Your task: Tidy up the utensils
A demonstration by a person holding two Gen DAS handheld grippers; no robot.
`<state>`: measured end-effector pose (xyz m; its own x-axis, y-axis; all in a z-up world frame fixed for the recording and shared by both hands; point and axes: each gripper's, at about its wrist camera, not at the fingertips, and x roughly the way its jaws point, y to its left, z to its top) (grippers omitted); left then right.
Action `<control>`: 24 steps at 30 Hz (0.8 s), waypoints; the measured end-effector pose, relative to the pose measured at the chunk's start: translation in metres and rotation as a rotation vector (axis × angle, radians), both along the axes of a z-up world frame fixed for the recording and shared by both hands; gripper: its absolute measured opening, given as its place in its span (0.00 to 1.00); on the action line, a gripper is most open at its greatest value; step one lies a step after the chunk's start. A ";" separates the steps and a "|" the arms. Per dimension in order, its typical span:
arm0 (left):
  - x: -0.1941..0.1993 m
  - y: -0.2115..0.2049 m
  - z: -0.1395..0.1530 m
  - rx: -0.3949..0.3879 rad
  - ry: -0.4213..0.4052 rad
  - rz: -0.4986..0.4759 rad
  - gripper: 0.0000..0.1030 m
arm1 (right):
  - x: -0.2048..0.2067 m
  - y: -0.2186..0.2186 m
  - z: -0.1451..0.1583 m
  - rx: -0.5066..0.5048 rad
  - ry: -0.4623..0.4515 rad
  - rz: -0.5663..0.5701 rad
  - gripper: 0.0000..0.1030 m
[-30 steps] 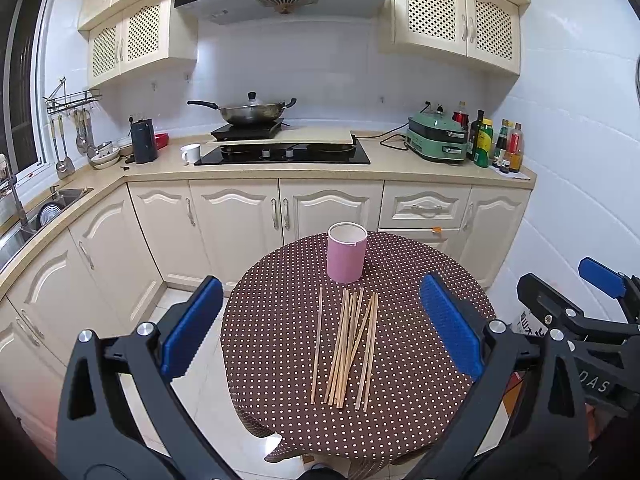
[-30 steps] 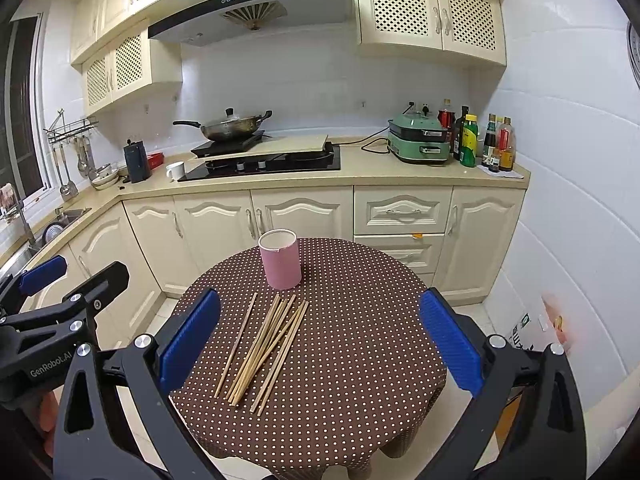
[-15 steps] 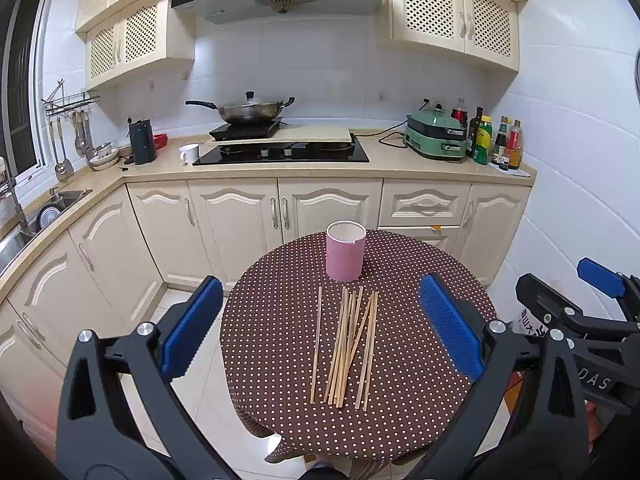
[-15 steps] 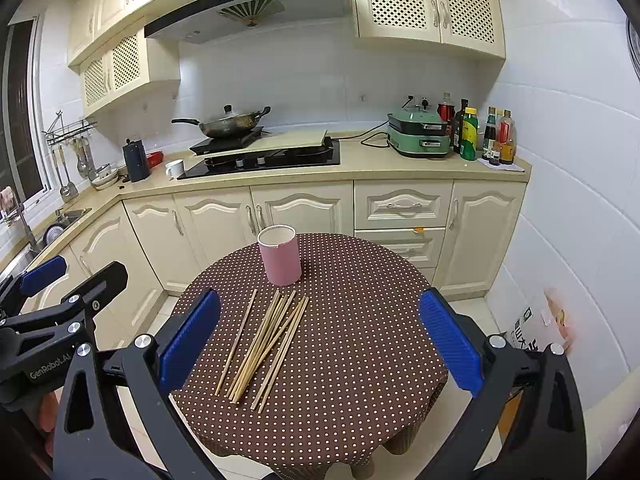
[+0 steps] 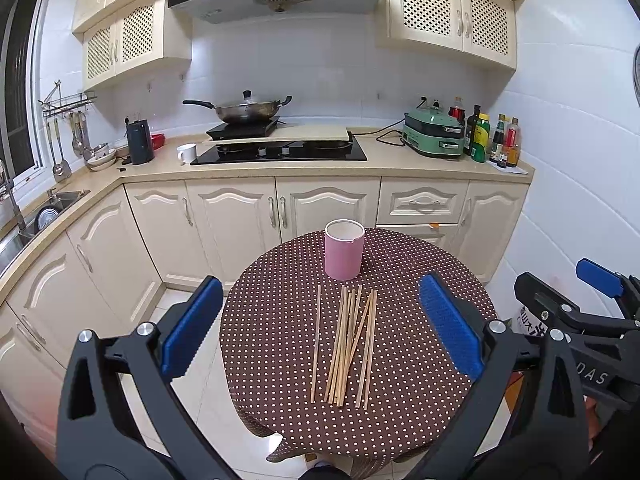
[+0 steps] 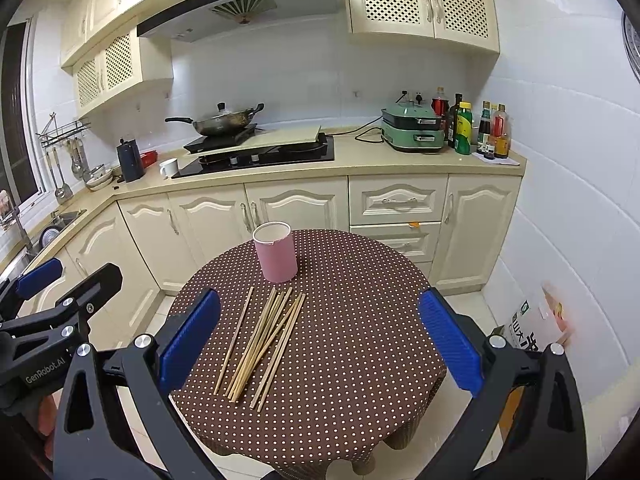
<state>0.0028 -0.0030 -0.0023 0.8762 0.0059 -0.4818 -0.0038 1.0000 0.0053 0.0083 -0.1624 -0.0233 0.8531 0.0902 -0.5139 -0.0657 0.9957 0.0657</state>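
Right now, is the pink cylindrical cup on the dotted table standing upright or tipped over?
Upright. The pink cylindrical cup stands on its base with its open rim facing up, behind the wooden chopsticks.

A round surface (image 5: 400, 360) under a brown, white-dotted cloth carries a pink cup (image 5: 344, 249) upright at twelve o'clock. Loose wooden chopsticks (image 5: 346, 344) lie near its centre, pointing toward the cup, some crossing.

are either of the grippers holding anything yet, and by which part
Nothing is held. The left gripper and right gripper are both open and empty; the chopsticks lie loose on the table before the pink cup.
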 end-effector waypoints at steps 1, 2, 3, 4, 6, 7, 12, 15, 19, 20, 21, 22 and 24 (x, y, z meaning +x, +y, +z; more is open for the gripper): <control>0.000 0.000 0.000 0.000 0.000 -0.001 0.94 | 0.000 0.000 0.000 -0.002 0.000 -0.001 0.93; 0.000 0.000 0.000 0.003 -0.001 -0.001 0.94 | 0.000 -0.001 0.001 -0.003 0.000 -0.002 0.93; 0.000 -0.001 0.001 0.006 -0.002 0.000 0.94 | -0.001 -0.001 0.001 -0.005 0.000 -0.004 0.93; 0.000 -0.001 0.001 0.007 -0.002 -0.001 0.94 | -0.002 -0.002 0.001 -0.005 0.001 -0.002 0.93; 0.001 0.000 0.001 0.001 0.002 -0.005 0.94 | -0.004 -0.002 0.001 -0.005 0.000 0.001 0.93; 0.000 0.000 0.001 0.001 0.002 -0.006 0.94 | -0.005 -0.002 0.001 -0.004 -0.001 -0.001 0.93; -0.003 -0.001 0.001 0.005 -0.005 -0.007 0.94 | -0.007 0.000 0.001 -0.003 -0.003 0.001 0.93; -0.005 0.000 0.002 0.006 -0.008 -0.002 0.94 | -0.008 0.002 0.001 -0.003 -0.002 0.004 0.93; -0.006 0.002 0.001 0.001 -0.003 0.006 0.94 | -0.008 0.004 0.001 -0.003 0.002 0.010 0.93; -0.008 0.003 0.000 0.001 -0.003 0.006 0.94 | -0.007 0.005 0.001 -0.002 0.002 0.012 0.93; -0.008 0.004 -0.001 0.000 -0.003 0.006 0.94 | -0.007 0.006 0.001 -0.002 0.003 0.014 0.93; -0.008 0.005 -0.001 -0.002 -0.002 0.007 0.94 | -0.006 0.007 0.000 -0.001 0.006 0.016 0.93; -0.006 0.007 -0.002 -0.007 0.013 0.011 0.94 | -0.004 0.009 -0.001 0.001 0.018 0.022 0.93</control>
<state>-0.0036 0.0037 -0.0041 0.8696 0.0117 -0.4936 -0.0143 0.9999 -0.0016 0.0043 -0.1533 -0.0239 0.8416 0.1094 -0.5289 -0.0862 0.9939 0.0685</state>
